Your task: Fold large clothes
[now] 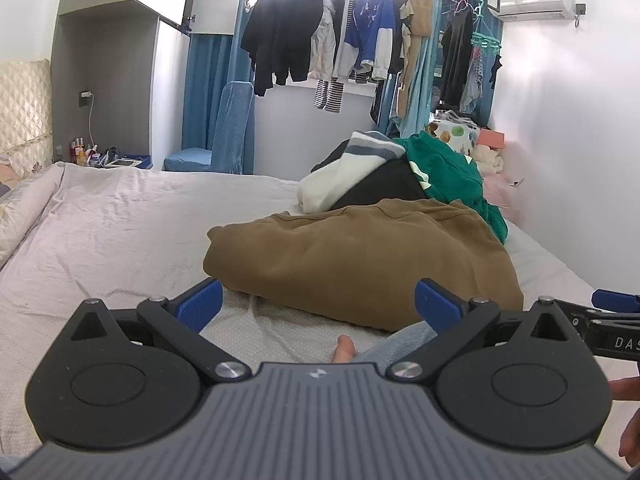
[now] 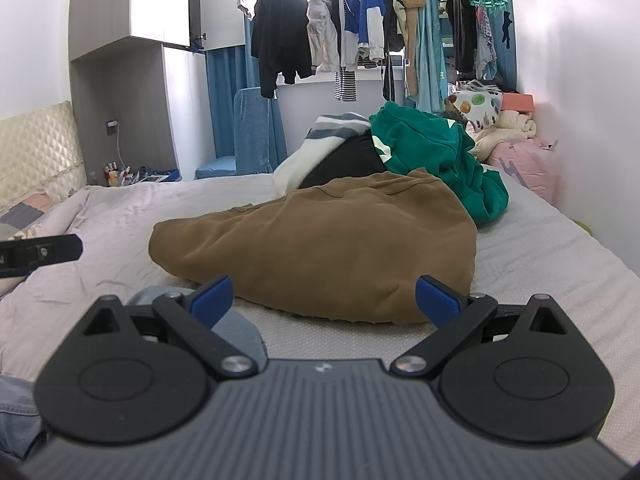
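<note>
A crumpled brown garment [image 1: 360, 256] [image 2: 320, 244] lies on the bed just ahead of both grippers. Behind it sits a heap with a green garment [image 1: 452, 172] [image 2: 432, 156], a black one [image 1: 384, 184] and a white and grey striped one [image 1: 352, 164] [image 2: 320, 136]. My left gripper [image 1: 318, 304] is open, its blue pads empty, just short of the brown garment's near edge. My right gripper [image 2: 324, 300] is open too, nothing between its fingers, at the same near edge. The right gripper's tip shows at the far right of the left wrist view [image 1: 612, 300].
The pale bed sheet [image 1: 120, 232] stretches left toward a quilted headboard [image 1: 24, 112]. A person's denim-clad knee [image 2: 236, 328] and toe [image 1: 344, 350] lie under the grippers. Clothes hang on a rail [image 1: 360, 32] by the window. Pink bedding [image 2: 524, 168] is stacked by the right wall.
</note>
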Demonstrator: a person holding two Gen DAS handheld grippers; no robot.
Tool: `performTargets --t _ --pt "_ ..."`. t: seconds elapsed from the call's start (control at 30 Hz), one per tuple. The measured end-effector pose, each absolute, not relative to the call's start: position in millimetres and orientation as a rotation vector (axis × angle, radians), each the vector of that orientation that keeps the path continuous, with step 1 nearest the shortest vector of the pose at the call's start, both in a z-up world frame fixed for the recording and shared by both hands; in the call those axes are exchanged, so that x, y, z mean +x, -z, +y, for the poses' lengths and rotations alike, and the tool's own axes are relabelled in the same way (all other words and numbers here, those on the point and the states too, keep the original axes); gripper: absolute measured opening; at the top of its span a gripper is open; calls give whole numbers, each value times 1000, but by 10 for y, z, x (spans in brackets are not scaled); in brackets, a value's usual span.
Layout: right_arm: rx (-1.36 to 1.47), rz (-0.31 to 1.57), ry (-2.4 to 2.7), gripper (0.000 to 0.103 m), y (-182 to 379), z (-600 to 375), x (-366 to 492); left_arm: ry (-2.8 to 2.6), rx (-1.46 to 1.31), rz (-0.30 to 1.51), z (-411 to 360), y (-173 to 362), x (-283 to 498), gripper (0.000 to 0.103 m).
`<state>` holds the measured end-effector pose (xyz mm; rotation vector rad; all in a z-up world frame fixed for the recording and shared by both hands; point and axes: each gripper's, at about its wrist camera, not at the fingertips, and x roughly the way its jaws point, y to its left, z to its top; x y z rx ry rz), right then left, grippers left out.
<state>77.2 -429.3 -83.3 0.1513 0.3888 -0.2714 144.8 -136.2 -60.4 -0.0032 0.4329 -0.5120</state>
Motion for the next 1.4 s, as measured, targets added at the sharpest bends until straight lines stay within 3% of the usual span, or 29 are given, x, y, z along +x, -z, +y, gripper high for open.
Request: performTargets --t 1.4 --pt "166 404 267 100 871 -4327 742 523 -11 430 -1390 570 1341 103"
